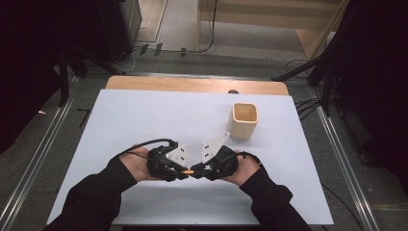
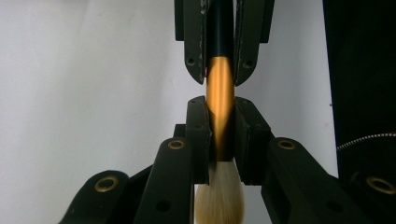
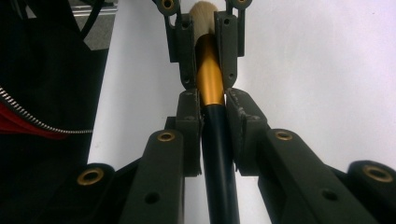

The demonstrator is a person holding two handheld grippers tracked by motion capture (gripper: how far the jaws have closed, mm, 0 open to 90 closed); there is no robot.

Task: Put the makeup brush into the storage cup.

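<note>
You have the brush (image 2: pixel 219 93) clamped in both grippers, left gripper (image 1: pixel 179 172) on its gold ferrule and right gripper (image 1: pixel 198 172) on its black handle, tip to tip above the white table (image 1: pixel 144 120), the beige cup (image 1: pixel 243 120) well beyond them

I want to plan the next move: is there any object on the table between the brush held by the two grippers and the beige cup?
Nothing visible stands between them. The brush is clamped by the left gripper and the right gripper, and only bare white table lies between it and the beige cup.
</note>
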